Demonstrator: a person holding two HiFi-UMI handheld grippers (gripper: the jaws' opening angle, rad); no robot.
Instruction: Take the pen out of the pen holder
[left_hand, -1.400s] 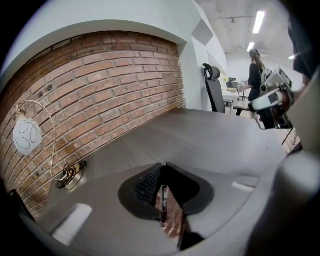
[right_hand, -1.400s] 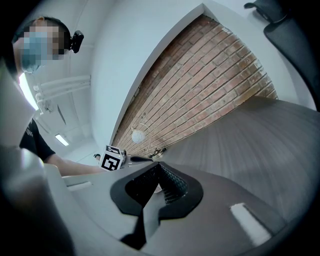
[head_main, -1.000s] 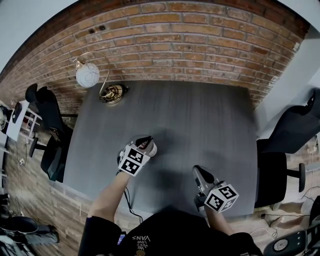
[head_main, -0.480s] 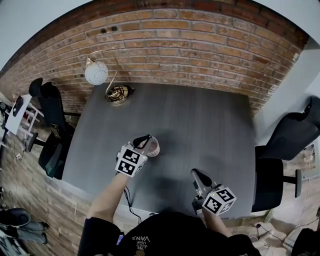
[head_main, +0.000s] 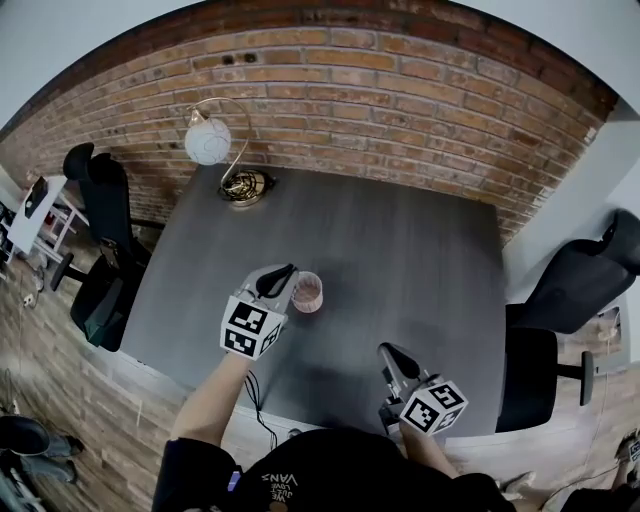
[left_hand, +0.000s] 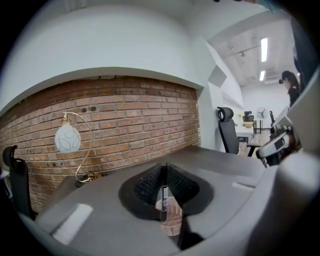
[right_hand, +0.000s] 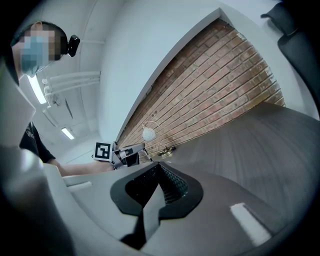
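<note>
The pen holder (head_main: 308, 292), a small clear pinkish cup, stands upright on the dark grey table (head_main: 410, 250). My left gripper (head_main: 283, 277) is just left of it, jaws shut. In the left gripper view a thin dark pen (left_hand: 162, 200) stands upright, pinched between the shut jaws of the left gripper (left_hand: 163, 172). The cup (left_hand: 172, 226) shows right behind and below the pen; whether the pen's lower end is out of the cup is not clear. My right gripper (head_main: 388, 352) hovers near the table's front edge, shut on nothing (right_hand: 159, 170).
A globe lamp (head_main: 208, 140) on a curved brass stand stands at the table's back left corner, against the brick wall (head_main: 380, 80). Black office chairs stand left (head_main: 95, 190) and right (head_main: 575, 285) of the table.
My left gripper has drawn back to the left and toward me, off the cup, which now shows whole beside the jaws. The right gripper stayed almost still.
</note>
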